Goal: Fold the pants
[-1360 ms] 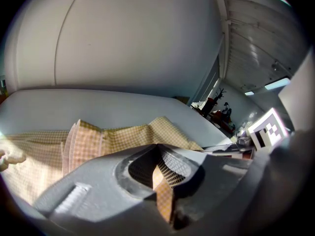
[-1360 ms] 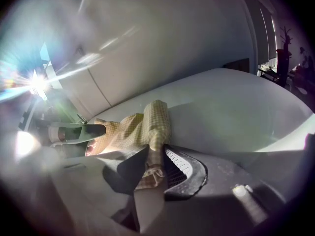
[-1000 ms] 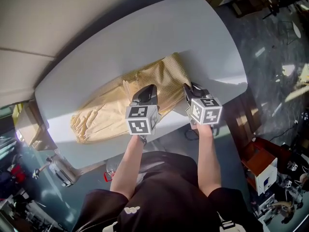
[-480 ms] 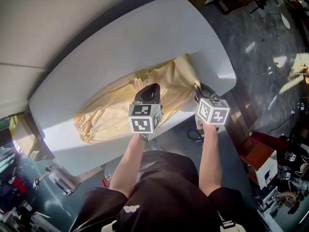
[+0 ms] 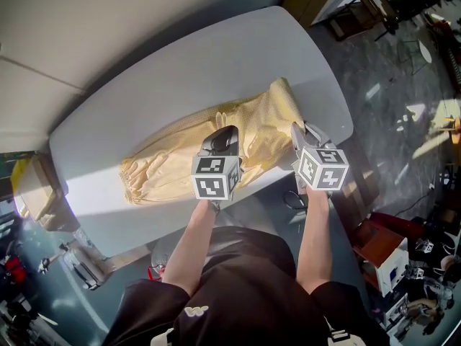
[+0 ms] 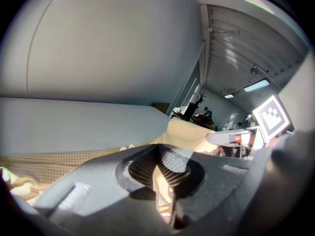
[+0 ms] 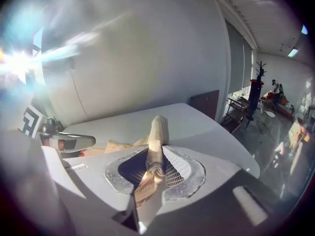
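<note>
Tan checked pants (image 5: 173,164) lie lengthwise on the grey surface (image 5: 144,78). The left gripper (image 6: 160,156) and the right gripper (image 7: 156,151) each have their fingers clenched on a bunch of cloth at the near edge. Over the last second both have risen, lifting that edge clear. This looks like the start of folding it over toward the far side.

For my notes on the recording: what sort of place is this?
Probably a lab or workshop: a large grey rounded table holding beige checked pants, boxes and gear cluttering the dark floor, strip ceiling lights.
</note>
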